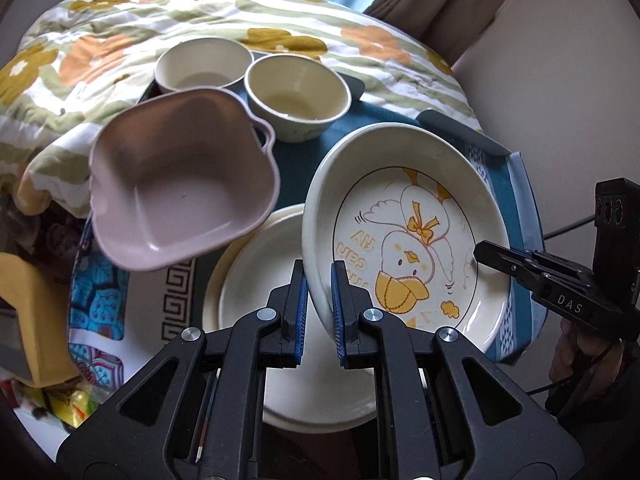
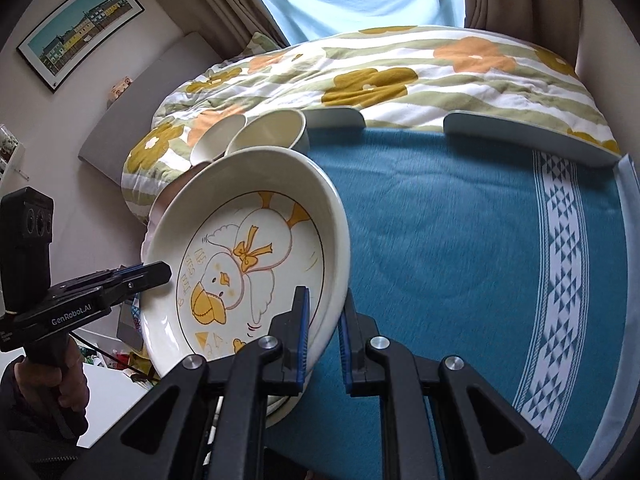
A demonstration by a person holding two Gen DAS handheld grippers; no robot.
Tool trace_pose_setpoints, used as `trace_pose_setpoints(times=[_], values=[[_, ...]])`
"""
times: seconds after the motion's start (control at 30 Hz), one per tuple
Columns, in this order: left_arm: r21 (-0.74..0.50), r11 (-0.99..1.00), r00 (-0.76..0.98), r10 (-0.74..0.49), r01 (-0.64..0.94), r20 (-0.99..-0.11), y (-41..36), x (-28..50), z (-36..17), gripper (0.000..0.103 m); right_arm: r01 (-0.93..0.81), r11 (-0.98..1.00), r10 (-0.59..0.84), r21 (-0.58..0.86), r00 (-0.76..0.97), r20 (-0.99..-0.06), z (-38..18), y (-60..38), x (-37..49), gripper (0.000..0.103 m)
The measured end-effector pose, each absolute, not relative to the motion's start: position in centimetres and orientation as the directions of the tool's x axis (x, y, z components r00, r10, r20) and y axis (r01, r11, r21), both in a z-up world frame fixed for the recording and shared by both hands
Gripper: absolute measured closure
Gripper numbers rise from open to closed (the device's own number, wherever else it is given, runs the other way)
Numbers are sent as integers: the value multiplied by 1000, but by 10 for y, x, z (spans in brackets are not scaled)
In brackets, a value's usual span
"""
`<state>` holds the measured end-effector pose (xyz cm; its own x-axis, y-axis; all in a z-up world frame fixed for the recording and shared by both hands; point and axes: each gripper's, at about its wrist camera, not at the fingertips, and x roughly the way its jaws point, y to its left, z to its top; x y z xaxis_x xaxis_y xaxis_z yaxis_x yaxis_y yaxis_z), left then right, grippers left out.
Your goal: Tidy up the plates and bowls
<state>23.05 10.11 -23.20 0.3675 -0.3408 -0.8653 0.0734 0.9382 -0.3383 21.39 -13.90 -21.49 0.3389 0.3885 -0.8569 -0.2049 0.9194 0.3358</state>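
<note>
— Grippers: left gripper (image 1: pixel 318 300) and right gripper (image 2: pixel 324 330) both clenched on opposite rims of the duck plate (image 1: pixel 404 240), tilted above the blue cloth (image 2: pixel 460 240).
— Room? 
— Cloth's right half open; bowls (image 1: pixel 298 96) crowd its far-left corner.

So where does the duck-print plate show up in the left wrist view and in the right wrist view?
Left wrist view: the duck-print plate is right of centre, tilted, its rim clamped by the left gripper.
Right wrist view: the same plate is left of centre, its rim clamped by the right gripper.
Shared landmark: the two round cream bowls behind the plate in both.
</note>
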Motion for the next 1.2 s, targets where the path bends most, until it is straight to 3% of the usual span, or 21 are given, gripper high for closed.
trace_pose_setpoints(times=[0.3, 0.77, 0.9, 1.2], values=[[-338, 935, 302, -353, 102, -886, 120, 207, -270, 94, -172, 943, 329, 285, 348, -878, -234, -114, 182, 90], [-298, 946, 256, -322, 130, -911, 115, 215, -288, 93, -130, 957, 290, 261, 337, -896, -250, -108, 174, 91], [-276, 950, 256, -306, 145, -917, 109, 217, -292, 92, -159, 968, 240, 196, 343, -908, -248, -102, 172, 90], [-110, 968, 308, -179, 227, -934, 87, 212, -288, 88, -175, 969, 222, 172, 331, -917, -248, -100, 173, 90]])
